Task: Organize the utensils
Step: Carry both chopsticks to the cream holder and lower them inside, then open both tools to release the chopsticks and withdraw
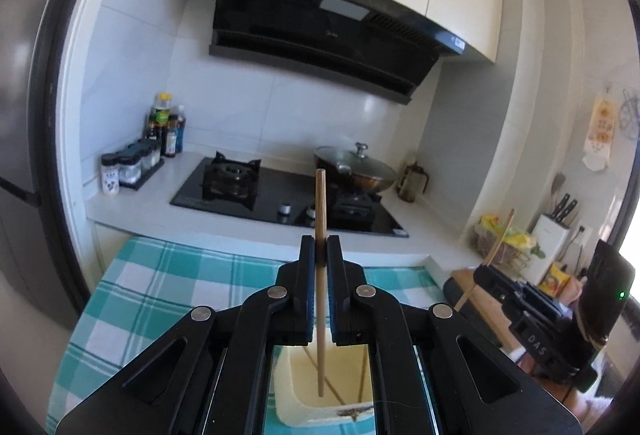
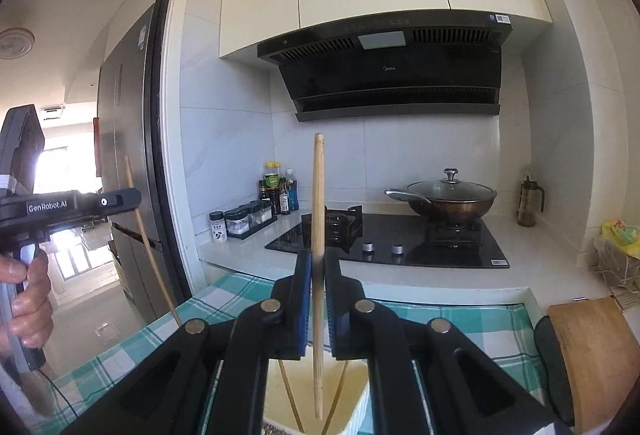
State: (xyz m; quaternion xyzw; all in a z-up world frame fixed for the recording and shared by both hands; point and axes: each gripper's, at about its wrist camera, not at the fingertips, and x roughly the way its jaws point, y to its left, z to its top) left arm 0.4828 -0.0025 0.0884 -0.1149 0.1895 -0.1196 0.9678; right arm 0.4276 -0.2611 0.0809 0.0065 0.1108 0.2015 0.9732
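While each gripper is clamping one chopstick upright, the sorting step is in mid-carry: the left gripper (image 1: 320, 255) is pinching its chopstick (image 1: 320, 203), and the right gripper (image 2: 318, 271) is pinching a second chopstick (image 2: 318, 195). Both sticks are hanging over the cream container (image 1: 308, 367) at 6 o'clock, where at least two more chopsticks are lying. Next, each stick likely needs lowering and releasing. Beyond, at 12 o'clock, one lidded wok (image 2: 452, 201) is sitting on the stove (image 2: 420, 239).

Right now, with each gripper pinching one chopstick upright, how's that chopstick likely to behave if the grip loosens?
The chopstick in the left gripper looks thin, stiff, light wood. Round and smooth, it would probably slide down into the cream container. The right gripper pinches its own the same way.
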